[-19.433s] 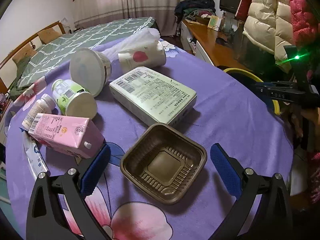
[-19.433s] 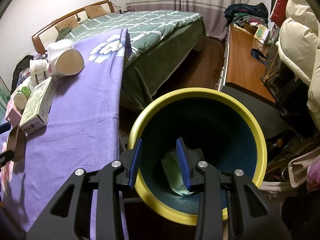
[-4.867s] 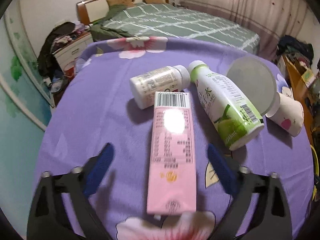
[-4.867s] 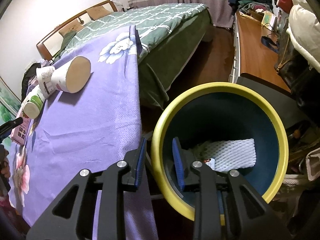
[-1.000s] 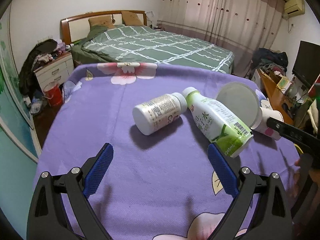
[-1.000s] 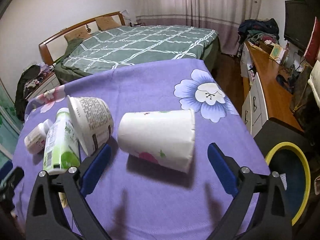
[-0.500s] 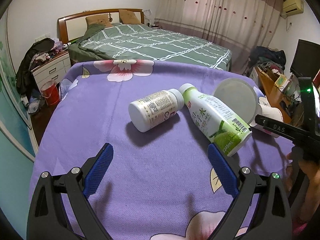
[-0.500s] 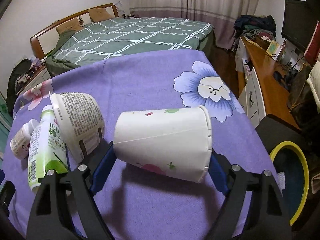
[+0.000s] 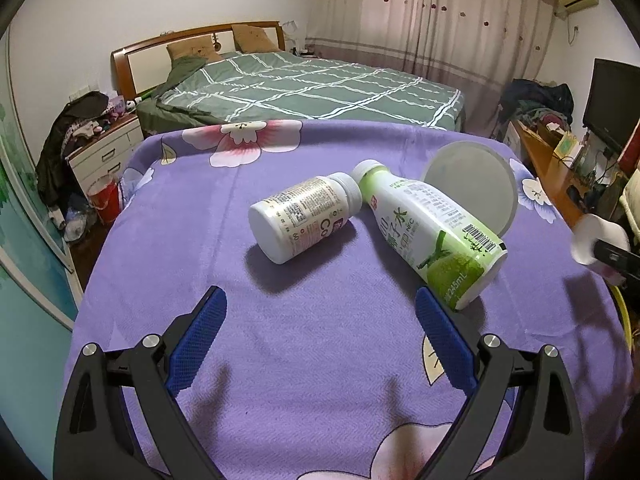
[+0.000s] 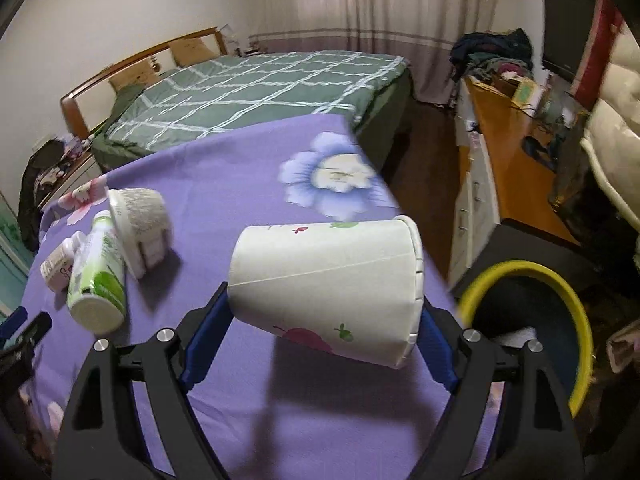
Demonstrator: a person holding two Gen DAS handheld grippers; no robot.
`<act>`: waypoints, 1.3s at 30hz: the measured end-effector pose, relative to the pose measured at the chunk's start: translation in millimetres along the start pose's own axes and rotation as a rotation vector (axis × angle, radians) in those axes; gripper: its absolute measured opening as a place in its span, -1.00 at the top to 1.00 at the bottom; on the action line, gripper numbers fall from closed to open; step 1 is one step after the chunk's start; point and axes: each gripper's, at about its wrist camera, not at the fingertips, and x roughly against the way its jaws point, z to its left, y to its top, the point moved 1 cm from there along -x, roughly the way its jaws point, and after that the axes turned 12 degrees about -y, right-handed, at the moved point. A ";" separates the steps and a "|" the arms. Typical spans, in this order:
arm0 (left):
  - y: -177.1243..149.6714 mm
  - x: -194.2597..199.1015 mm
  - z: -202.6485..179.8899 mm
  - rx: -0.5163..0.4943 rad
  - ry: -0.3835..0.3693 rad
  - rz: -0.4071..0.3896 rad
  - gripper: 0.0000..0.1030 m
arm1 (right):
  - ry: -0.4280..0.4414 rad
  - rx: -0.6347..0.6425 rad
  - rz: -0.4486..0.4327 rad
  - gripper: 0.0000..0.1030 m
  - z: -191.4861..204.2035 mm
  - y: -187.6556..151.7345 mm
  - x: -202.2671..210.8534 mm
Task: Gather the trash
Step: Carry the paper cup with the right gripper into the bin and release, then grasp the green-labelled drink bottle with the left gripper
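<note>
My right gripper (image 10: 322, 306) is shut on a white paper cup (image 10: 328, 280) with a pink print, its pads pressing on the bottom and the rim. The cup lies sideways, lifted clear of the purple flowered tablecloth (image 10: 224, 184); in the left wrist view the paper cup (image 9: 596, 236) shows at the far right. A yellow-rimmed dark bin (image 10: 524, 266) stands on the floor to the right, below the table edge. My left gripper (image 9: 320, 320) hangs open over the cloth, short of a white bottle (image 9: 304, 216) and a green-labelled bottle (image 9: 432, 232), both lying down.
A printed tub (image 9: 470, 184) lies on its side behind the green bottle, touching it. Past the table is a bed with a green checked cover (image 9: 320, 92). A wooden desk (image 10: 516, 168) and a pale padded jacket (image 10: 616, 140) crowd the right side by the bin.
My right gripper closed on the paper cup, raised it off the cloth and carried it right, toward the bin. The left gripper stayed almost where it was.
</note>
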 end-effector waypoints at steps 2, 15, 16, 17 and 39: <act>0.2 0.0 -1.4 -0.002 -0.001 0.001 -0.82 | -0.034 -0.022 -0.002 -0.54 -25.7 -4.2 5.4; 4.0 9.7 -34.1 -0.044 -0.021 0.005 -0.82 | -0.195 -0.149 0.084 -0.55 -142.8 -43.0 -12.9; 3.9 9.1 -37.6 -0.045 -0.021 0.009 -0.82 | -0.198 -0.154 0.090 -0.55 -146.3 -44.6 -15.3; 3.9 8.3 -40.3 -0.046 -0.022 0.012 -0.82 | -0.201 -0.160 0.098 -0.55 -151.3 -46.4 -18.4; 8.5 -40.7 -84.0 0.034 0.028 0.086 -0.82 | -0.127 -0.200 0.112 -0.45 -190.8 -60.1 -37.6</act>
